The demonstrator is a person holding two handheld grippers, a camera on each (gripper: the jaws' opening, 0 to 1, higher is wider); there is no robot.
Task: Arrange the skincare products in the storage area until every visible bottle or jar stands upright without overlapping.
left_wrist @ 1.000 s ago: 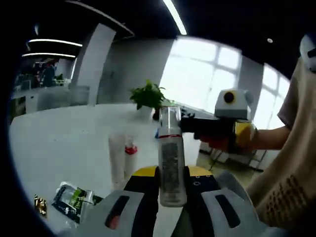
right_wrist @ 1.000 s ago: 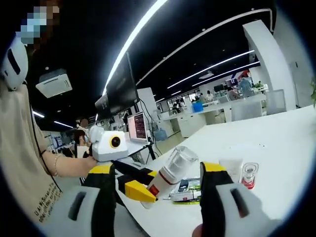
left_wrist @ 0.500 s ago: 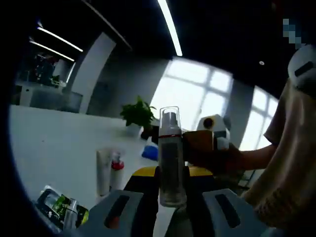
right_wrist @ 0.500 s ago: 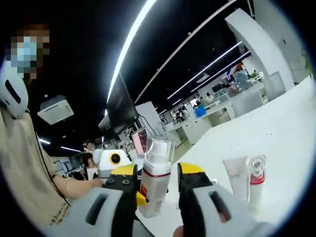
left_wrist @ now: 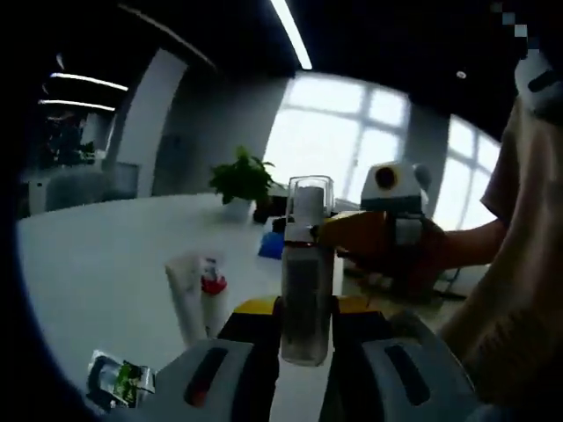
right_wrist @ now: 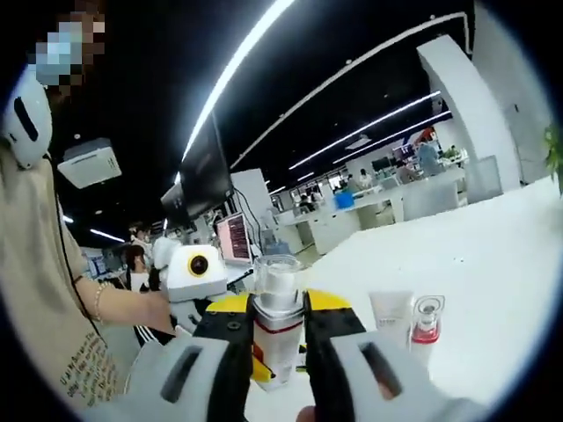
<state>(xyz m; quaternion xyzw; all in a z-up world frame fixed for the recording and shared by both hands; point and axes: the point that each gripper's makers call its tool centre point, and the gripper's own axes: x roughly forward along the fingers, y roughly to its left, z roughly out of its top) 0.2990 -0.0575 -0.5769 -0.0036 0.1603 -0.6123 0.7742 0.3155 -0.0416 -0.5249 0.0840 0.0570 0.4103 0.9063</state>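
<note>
Gripping the pump bottle (left_wrist: 305, 290) upright above the white worktop (left_wrist: 97, 255), both the left gripper (left_wrist: 303, 338) and right gripper (right_wrist: 277, 330) hold it between closed fingers, so uneven release could topple it onto the nearby white tube (left_wrist: 186, 294).

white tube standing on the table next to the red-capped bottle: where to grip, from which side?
Grip the tube at its mid-body, coming level from the side away from the red-capped bottle. It stands upright and slim, with the bottle close beside it, so that side is blocked. Both grippers are now shut on the pump bottle, so one must release first.
</note>
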